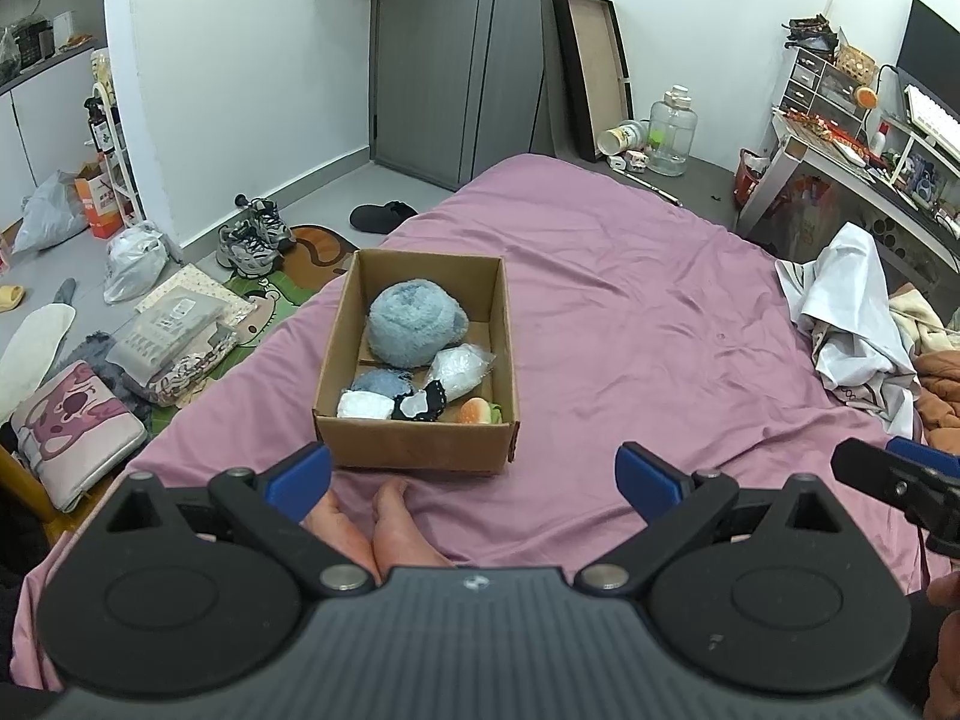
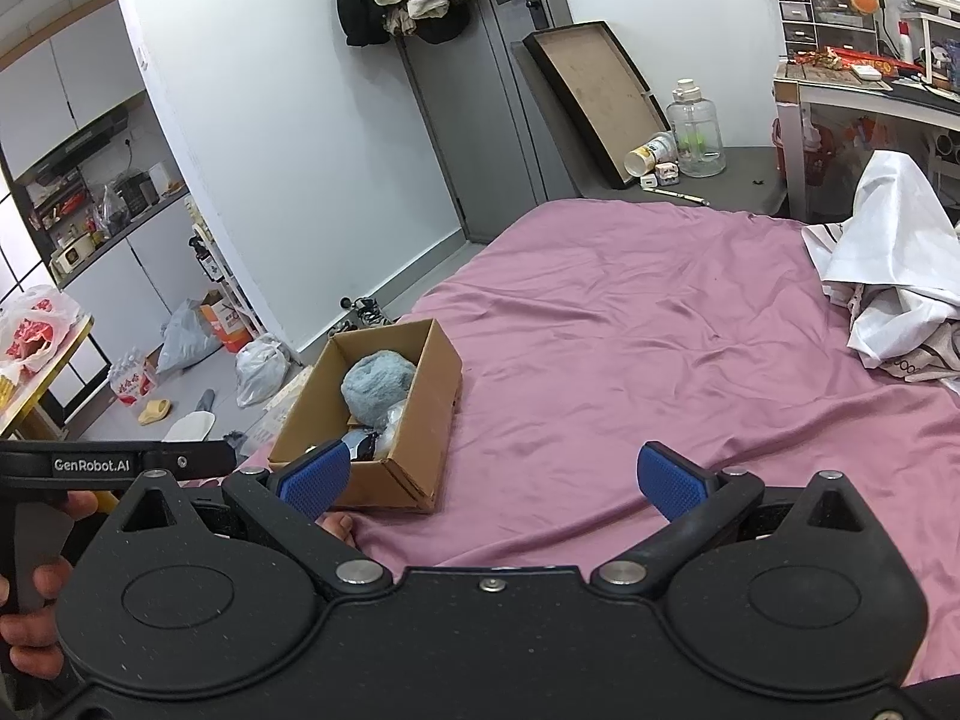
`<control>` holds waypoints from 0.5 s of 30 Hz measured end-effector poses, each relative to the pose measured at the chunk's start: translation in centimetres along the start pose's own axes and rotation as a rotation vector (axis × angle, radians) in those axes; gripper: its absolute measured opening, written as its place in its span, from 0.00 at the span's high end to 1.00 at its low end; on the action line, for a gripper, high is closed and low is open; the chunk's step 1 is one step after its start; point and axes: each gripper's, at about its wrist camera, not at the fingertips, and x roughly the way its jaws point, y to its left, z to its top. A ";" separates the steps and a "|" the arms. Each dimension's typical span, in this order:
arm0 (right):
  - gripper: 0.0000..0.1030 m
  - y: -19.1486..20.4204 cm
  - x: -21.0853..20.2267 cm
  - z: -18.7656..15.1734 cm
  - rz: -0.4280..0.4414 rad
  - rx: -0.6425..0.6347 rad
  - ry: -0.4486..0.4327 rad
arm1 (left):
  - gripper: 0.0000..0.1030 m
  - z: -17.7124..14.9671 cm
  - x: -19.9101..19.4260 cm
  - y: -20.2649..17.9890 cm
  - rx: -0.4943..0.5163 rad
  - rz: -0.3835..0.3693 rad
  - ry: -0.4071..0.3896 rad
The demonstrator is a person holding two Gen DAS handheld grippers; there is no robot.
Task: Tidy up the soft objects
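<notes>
While both tools gape, "GenRobot.AI" [image 2: 91, 465] shows (left handle).

Matt brown cardboard box [image 1: 414, 450]; fluffy blue plush [image 1: 414, 324]; smooth mauve cloth sheet [image 1: 630, 312]; textured blue pads [image 2: 666, 483]

We are seeing white walls [image 1: 252, 90], a grey door [image 1: 438, 60], grey floor [image 1: 336, 186], a pink-sheeted bed [image 1: 630, 324], and a cluttered desk [image 1: 840, 168] standing at right.
</notes>
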 end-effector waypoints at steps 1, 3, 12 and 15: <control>0.00 0.0 0.1 0.0 -0.001 0.003 0.001 | 0.03 0.0 0.0 -0.1 -0.001 -0.003 0.000; 0.00 0.0 0.1 0.0 -0.006 0.002 0.002 | 0.03 -0.1 0.0 -0.3 0.000 -0.005 -0.001; 0.00 -0.2 0.2 -0.1 -0.016 -0.001 0.003 | 0.03 -0.3 0.5 -0.7 0.012 -0.010 0.007; 0.00 -0.4 0.2 -0.1 -0.016 -0.002 0.002 | 0.03 -0.4 0.7 -0.8 0.012 -0.007 0.013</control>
